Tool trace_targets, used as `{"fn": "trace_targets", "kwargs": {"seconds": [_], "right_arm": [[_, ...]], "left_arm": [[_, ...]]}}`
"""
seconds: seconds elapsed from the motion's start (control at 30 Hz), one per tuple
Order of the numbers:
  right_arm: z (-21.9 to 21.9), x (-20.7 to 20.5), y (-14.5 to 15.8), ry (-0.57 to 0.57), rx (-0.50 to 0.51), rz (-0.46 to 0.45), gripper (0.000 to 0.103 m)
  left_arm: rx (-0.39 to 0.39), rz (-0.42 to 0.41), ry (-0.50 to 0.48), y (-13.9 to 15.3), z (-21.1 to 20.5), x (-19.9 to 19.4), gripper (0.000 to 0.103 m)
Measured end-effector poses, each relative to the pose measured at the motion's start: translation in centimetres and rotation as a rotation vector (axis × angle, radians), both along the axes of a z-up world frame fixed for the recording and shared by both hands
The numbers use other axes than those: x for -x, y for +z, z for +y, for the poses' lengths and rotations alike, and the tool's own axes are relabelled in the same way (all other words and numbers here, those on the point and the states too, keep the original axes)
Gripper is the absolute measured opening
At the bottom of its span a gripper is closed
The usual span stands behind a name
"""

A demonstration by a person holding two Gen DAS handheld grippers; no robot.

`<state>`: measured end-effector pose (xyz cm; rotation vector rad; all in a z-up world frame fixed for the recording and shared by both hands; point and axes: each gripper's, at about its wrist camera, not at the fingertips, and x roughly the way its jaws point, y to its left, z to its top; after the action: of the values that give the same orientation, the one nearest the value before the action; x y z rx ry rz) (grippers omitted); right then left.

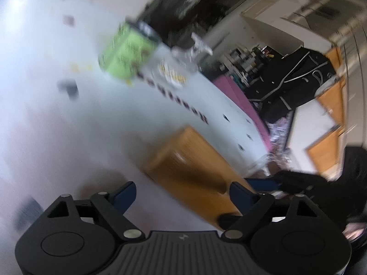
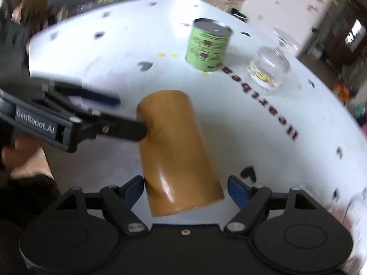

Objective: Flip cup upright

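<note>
Between the spread fingers of the right hand-held gripper point(image 2: 185, 189) lay the cup point(image 2: 176, 153), a tan cylinder on its side on the white worktop point(image 2: 263, 123). Its long axis ran away from that gripper and slightly leftward, the near end low between the blue pads and the far end toward the green can point(image 2: 207, 45). The right jaws stood open, one pad close against the cup's left flank and the other apart from its right flank, so nothing was held yet.

From the left came the left hand-held gripper point(image 2: 128, 114), also open; its lower black finger appeared to touch the cup's far end, the blue-padded one hanging apart above and to the left. In its own blurred view the left hand-held gripper point(image 1: 182, 194) showed wide jaws with the cup point(image 1: 195, 171) lying ahead and to the right.

Both grippers were near, the right one straddling the body; which end was the mouth could not be told, nor whether anything was inside.

Beyond stood the green can, top closed, and a clear glass jar point(image 2: 268, 71) that looked inverted, with some yellow marking showing low in it.
</note>
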<state>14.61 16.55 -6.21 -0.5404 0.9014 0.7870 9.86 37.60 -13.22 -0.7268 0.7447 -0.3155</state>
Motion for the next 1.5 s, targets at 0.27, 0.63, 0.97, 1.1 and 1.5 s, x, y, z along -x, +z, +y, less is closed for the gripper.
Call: {"fn": "trace_targets", "kwargs": {"seconds": [0.27,0.63,0.97,1.1,1.5], "right_arm": [[-3.5,1.3,-0.7,-0.067,-0.213,0.118,0.056],[-6.0,4.5,2.2,-0.049,-0.330,-0.101,0.084],[-4.4,0.3,-0.7,0.026,-0.369,-0.004,0.087],[-5.1,2.7,-0.7,0.081,-0.404,-0.015,0.090],[-5.4,6.3,-1.4,0.099,-0.547,0.008,0.091]], "left_arm": [[0.047,0.016,0.008,-0.3,-1.0,-1.5,0.085],[0.029,0.042,0.033,0.2,-0.6,-1.9,0.085],[0.008,0.040,0.046,0.6,-0.7,-2.1,0.085],[0.012,0.052,0.050,0.6,-0.5,-3.0,0.085],[-0.049,0.077,0.001,0.7,-1.8,-4.7,0.083]]}}
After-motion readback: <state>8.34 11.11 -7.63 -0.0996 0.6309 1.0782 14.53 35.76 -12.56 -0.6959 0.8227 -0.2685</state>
